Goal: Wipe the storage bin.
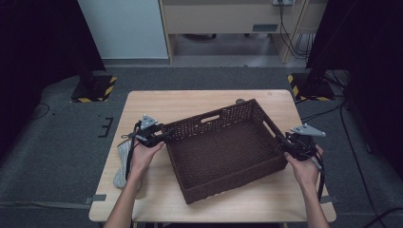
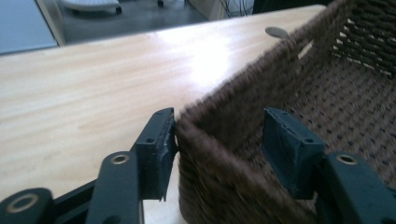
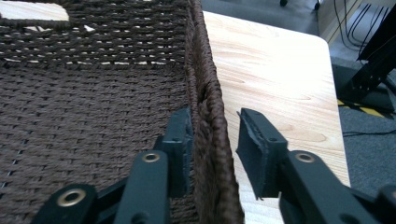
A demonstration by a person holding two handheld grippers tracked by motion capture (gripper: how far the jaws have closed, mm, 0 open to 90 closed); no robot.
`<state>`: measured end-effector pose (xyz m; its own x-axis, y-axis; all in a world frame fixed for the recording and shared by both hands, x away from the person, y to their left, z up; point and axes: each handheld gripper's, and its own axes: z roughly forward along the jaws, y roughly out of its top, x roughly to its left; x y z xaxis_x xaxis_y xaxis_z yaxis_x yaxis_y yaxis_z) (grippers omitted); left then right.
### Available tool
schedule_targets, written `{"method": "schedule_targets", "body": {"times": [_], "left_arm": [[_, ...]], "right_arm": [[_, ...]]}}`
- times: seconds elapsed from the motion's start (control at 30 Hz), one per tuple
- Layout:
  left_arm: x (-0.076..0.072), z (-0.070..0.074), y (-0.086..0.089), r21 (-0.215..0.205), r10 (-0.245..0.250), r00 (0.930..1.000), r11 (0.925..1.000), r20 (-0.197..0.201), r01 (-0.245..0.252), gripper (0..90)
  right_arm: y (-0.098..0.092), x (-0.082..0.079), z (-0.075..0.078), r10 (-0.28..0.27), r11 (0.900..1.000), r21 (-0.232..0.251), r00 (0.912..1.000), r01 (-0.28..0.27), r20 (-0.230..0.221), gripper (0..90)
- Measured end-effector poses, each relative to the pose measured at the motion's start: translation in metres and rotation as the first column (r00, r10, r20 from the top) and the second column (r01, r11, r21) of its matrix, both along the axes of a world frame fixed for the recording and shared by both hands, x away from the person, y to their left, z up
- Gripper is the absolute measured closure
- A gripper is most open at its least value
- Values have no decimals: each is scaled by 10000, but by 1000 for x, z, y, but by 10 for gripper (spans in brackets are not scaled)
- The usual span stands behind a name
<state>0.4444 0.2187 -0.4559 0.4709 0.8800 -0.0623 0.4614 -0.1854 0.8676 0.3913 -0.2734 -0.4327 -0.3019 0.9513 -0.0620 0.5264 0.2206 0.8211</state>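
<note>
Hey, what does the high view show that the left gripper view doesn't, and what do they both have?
High view alone: the whole brown woven basket, both hands, the right gripper at the basket's right wall, and a light cloth under the left forearm.
Left gripper view alone: a close look at the left gripper, its jaws straddling the basket's corner with one pad against the outside and the other pad apart from the weave inside.
Both: the basket, the wooden table and the left gripper.

Our two bare forearms, no sleeves, our left gripper [image 1: 159, 135] and right gripper [image 1: 285, 144] — black jaws, brass-ringed screws, grey three-cornered plates, trailing black cables.
</note>
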Motion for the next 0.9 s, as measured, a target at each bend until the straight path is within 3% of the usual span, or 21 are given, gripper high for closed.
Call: {"method": "schedule_targets", "body": {"times": [0.07, 0.17, 0.2, 0.3, 0.43, 0.53, 0.57, 0.6, 0.63, 0.67, 0.7, 0.73, 0.9], "left_arm": [[6, 2, 0, 55, -28, 9999, 10000, 103, 27, 488], [7, 2, 0, 32, -103, 9999, 9999, -47, 103, 560], [6, 3, 0, 104, -140, 9998, 9998, -116, 141, 613], [-1, 3, 2, 53, -184, 9997, 9998, -145, 185, 617], [-10, 3, 3, -34, -187, 9997, 9998, -134, 186, 610], [-23, 2, 3, -156, -142, 9999, 9998, -98, 140, 603], [-27, 2, 3, -143, -86, 9999, 9999, -85, 85, 600], [-35, 1, 4, -289, 52, 10000, 9996, -39, -54, 596], [-35, 1, 4, -289, 52, 10000, 9996, -39, -54, 594], [-41, -1, 4, -420, 168, 9998, 9990, 50, -166, 592], [-41, -1, 4, -420, 168, 9998, 9990, 50, -166, 591], [-43, 0, 4, -392, 175, 9998, 9991, 37, -173, 590], [-46, 3, 2, -192, 274, 9996, 9994, -101, -276, 589]], "right_arm": [[-2, -7, 1, -7, 9998, 190, 10000, 6, 44, 642], [-4, -8, -3, -49, 10000, 39, 9997, 50, -233, 684], [-7, -6, -8, -217, 9998, -21, 9987, 217, -456, 766], [-11, 0, -12, -208, 9988, 437, 9979, 235, -614, 788], [-9, 8, -13, -320, 9992, 238, 9982, 333, -510, 778], [-8, 17, -14, -470, 9987, 160, 9978, 477, -460, 732], [-7, 20, -14, -552, 9984, 136, 9977, 558, -386, 674], [-7, 23, -13, -661, 9978, 1, 9978, 661, -42, 513], [-7, 23, -13, -661, 9978, 1, 9978, 661, -42, 513], [-7, 20, -10, -622, 9977, 276, 9978, 615, 250, 448], [-7, 20, -10, -622, 9977, 276, 9978, 615, 250, 448], [-8, 14, -5, -612, 9974, 426, 9965, 588, 576, 389], [-8, -6, 8, -542, 9957, 795, 9958, 483, 740, 358]]}}
